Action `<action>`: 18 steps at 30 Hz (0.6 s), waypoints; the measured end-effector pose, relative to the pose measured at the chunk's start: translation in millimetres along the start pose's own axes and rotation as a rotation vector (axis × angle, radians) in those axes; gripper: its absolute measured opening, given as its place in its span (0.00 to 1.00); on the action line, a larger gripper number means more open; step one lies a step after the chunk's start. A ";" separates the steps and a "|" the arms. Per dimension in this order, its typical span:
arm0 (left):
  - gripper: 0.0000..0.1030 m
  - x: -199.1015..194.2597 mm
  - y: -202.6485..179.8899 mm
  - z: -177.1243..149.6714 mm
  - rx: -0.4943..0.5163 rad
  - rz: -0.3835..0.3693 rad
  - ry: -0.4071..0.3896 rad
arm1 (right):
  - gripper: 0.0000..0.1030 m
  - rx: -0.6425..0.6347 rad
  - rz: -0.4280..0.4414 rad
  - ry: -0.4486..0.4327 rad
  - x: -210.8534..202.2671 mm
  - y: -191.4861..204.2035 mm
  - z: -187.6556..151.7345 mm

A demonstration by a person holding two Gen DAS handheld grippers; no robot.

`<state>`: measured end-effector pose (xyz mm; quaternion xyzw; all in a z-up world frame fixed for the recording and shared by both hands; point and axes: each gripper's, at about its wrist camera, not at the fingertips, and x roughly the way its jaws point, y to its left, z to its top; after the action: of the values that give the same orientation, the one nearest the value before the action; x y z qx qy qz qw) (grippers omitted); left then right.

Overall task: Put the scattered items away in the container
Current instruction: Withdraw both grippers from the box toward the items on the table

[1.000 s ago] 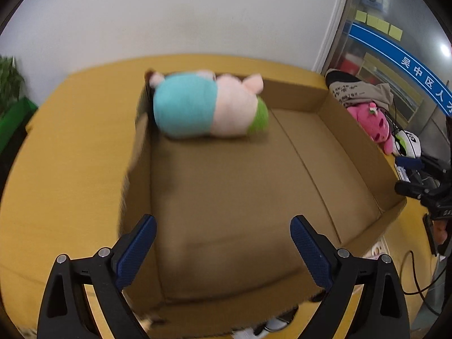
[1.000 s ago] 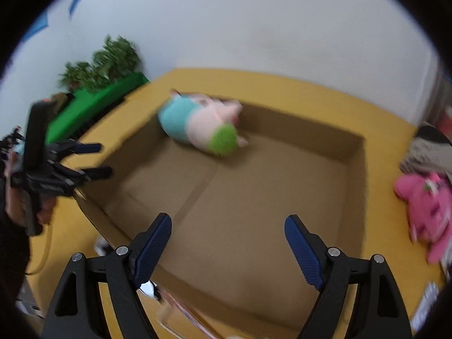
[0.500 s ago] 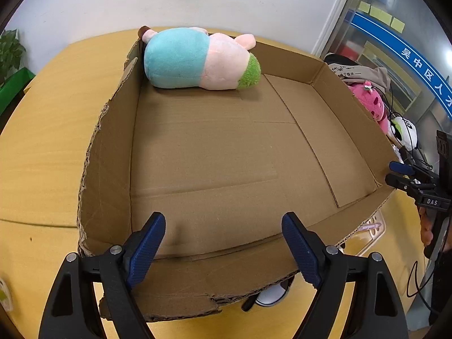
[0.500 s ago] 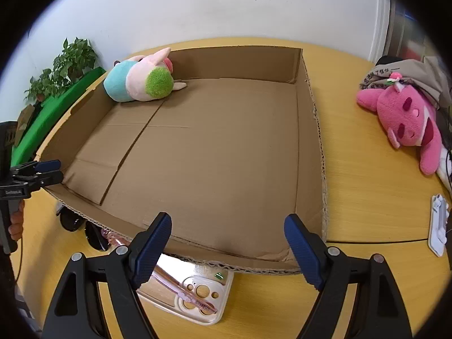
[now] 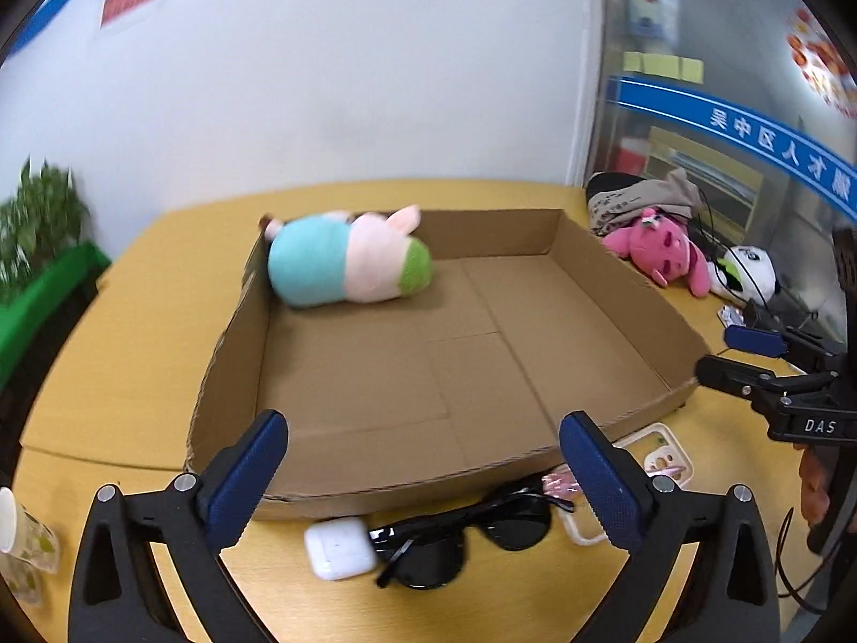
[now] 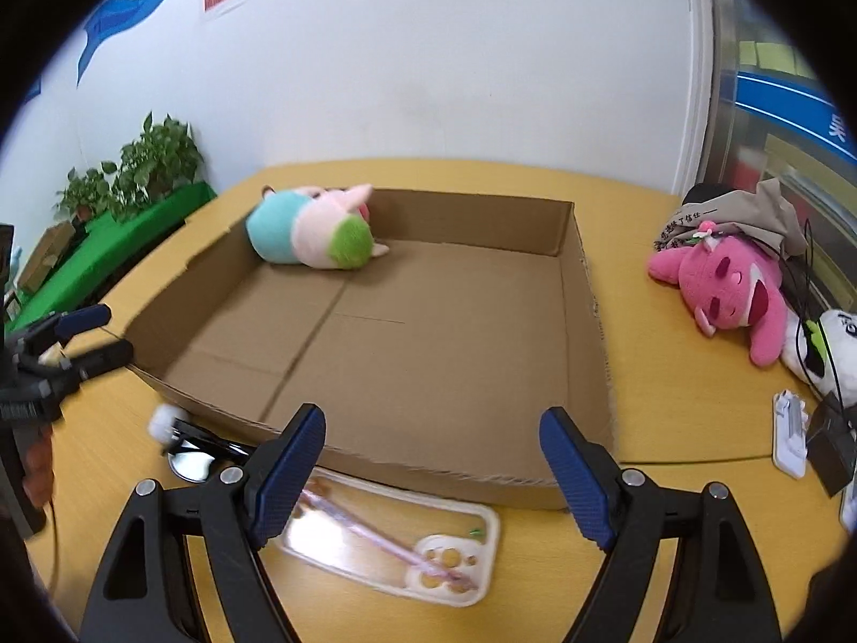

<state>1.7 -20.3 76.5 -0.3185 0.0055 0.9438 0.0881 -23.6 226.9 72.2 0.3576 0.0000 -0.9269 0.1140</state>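
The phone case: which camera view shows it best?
The right wrist view: the phone case lies nearly whole before the cardboard box. In the left wrist view, the left gripper's finger hides most of it.

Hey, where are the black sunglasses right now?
The black sunglasses lie on the yellow table just outside the cardboard box's near wall, between the white earbud case and the clear phone case, low in the left wrist view.
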 end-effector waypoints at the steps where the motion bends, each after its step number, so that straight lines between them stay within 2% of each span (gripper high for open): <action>1: 1.00 -2.7 -7.7 -0.1 0.012 0.001 -0.015 | 0.81 0.012 0.012 -0.002 -1.4 2.4 -0.7; 5: 1.00 -7.3 -26.4 -1.2 0.032 -0.040 -0.026 | 0.80 -0.016 -0.019 -0.011 -4.5 17.6 -4.5; 9: 1.00 -10.7 -37.6 -3.7 0.043 -0.045 -0.025 | 0.80 -0.018 -0.035 -0.006 -5.2 22.6 -6.0; 18: 1.00 -10.8 -34.2 -8.0 0.000 -0.060 -0.021 | 0.80 -0.027 -0.055 0.011 -5.7 27.3 -9.8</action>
<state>20.8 11.1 78.2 -0.3088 -0.0049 0.9440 0.1164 -7.2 202.3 70.9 0.3609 0.0230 -0.9276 0.0932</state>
